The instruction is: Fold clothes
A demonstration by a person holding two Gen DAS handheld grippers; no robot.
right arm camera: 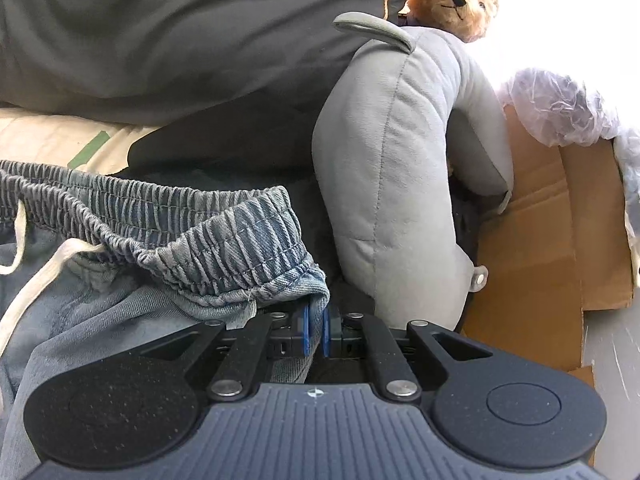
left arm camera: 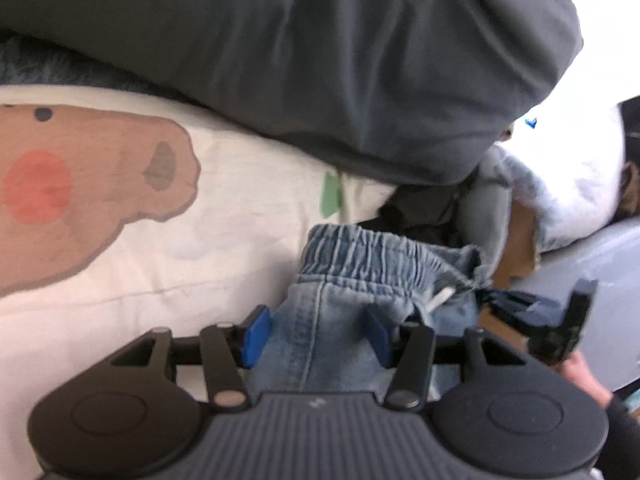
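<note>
My left tongs (left arm camera: 318,334) stood spread, the blue pads either side of the denim shorts (left arm camera: 344,280) without pressing them. The shorts lay on the bed's printed cream cover (left arm camera: 240,208), the gathered waistband (right arm camera: 192,236) and white drawstring (right arm camera: 36,276) toward a dark grey pillow (left arm camera: 320,60). My right tongs (right arm camera: 315,330) were pressed together, pinching the waistband's corner. Just beside that corner stood a grey plush toy (right arm camera: 392,168), with a brown teddy bear (right arm camera: 456,4) behind it and a cardboard box (right arm camera: 532,248) to its right.
</note>
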